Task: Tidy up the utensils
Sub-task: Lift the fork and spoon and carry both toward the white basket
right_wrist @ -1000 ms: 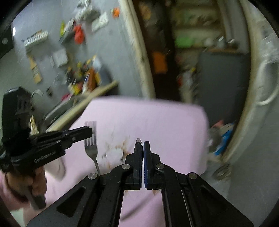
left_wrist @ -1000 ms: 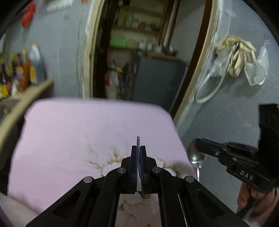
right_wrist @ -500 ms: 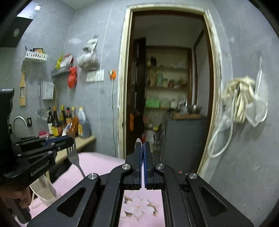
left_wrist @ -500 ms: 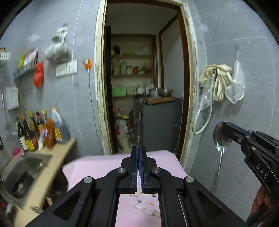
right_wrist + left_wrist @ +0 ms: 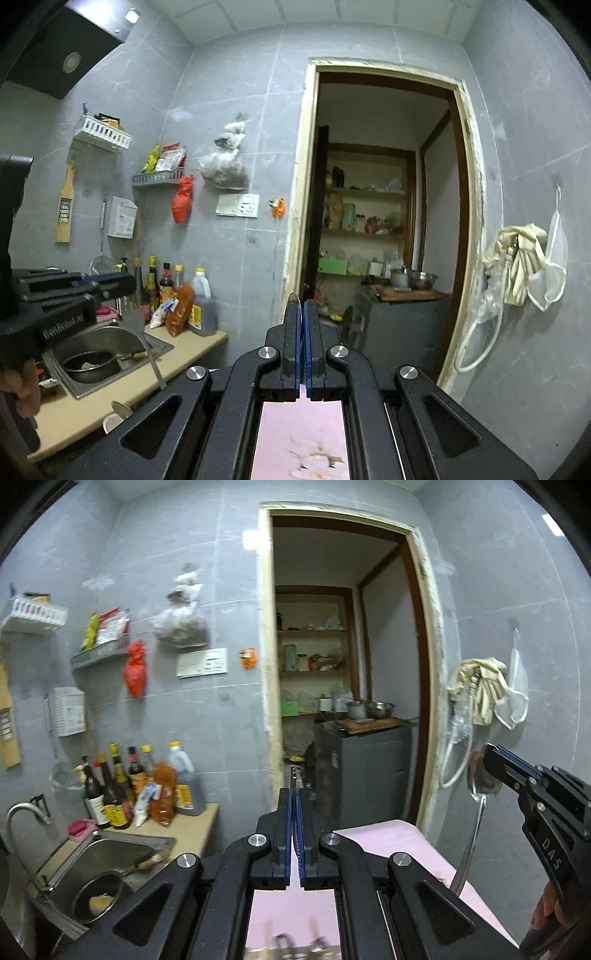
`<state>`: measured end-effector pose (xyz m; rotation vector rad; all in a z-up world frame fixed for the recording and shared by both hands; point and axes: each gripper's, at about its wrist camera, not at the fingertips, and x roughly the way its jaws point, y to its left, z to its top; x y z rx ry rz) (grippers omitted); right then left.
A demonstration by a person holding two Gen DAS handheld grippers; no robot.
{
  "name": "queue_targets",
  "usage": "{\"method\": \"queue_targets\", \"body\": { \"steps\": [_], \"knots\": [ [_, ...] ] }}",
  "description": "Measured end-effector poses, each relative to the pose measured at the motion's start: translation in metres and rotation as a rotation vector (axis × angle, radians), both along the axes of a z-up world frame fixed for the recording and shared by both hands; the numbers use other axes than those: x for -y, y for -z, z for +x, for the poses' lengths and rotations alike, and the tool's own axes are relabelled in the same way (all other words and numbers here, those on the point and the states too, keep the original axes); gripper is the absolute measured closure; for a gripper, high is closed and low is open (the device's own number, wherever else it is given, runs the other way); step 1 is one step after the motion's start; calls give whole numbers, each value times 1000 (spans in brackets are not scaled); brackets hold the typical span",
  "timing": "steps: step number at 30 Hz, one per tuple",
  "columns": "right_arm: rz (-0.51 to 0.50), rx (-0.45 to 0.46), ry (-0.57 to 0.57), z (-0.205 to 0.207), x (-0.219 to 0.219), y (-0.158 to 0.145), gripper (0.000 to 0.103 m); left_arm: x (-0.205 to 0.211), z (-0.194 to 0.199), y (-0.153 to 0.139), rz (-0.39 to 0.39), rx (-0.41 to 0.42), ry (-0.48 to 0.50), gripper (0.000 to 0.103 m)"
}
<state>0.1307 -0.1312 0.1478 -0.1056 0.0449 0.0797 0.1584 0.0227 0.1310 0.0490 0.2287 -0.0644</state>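
1. Fork, steel, with a flat handle [image 5: 142, 332]: clamped at its tine end in the left gripper [image 5: 294, 797]; handle hangs down and slightly right over the sink edge in the right wrist view. In the left wrist view only a thin metal sliver shows past the pinched tips.
2. Spoon, shiny steel with a long thin handle [image 5: 476, 812]: bowl gripped in the right gripper [image 5: 302, 308], handle hanging down toward the pink cloth. In the right wrist view the bowl's rim shows edge-on between the tips.
3. Both pairs of black fingers with blue pads: closed right down, gap only as thick as the utensil. Both grippers are raised and point roughly level at the grey tiled wall.
4. A hand [image 5: 550, 912] wraps the right gripper's handle at lower right; another hand [image 5: 20, 384] holds the left one at lower left.
5. Pink floral tablecloth [image 5: 388, 840] lies below both grippers.
6. Left of it: steel sink [image 5: 99, 853] set in a beige counter, dark pan [image 5: 88, 363] inside, cluster of sauce bottles [image 5: 140, 786] behind.
7. Open doorway [image 5: 380, 229] straight ahead; shelves beyond.
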Motion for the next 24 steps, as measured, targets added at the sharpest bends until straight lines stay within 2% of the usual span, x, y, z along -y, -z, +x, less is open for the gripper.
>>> {"method": "queue_targets", "body": {
  "steps": [7,19,24],
  "knots": [
    [-35,24,14,-5,-44,21,101,-56,-12,10,-1,8,-79,100],
    [-81,-82,59,6,-61,83,101,-86,-16,43,56,-25,-137,100],
    [-89,-103,60,8,-63,99,101,-88,-19,57,100,-34,-143,100]
  ]
}}
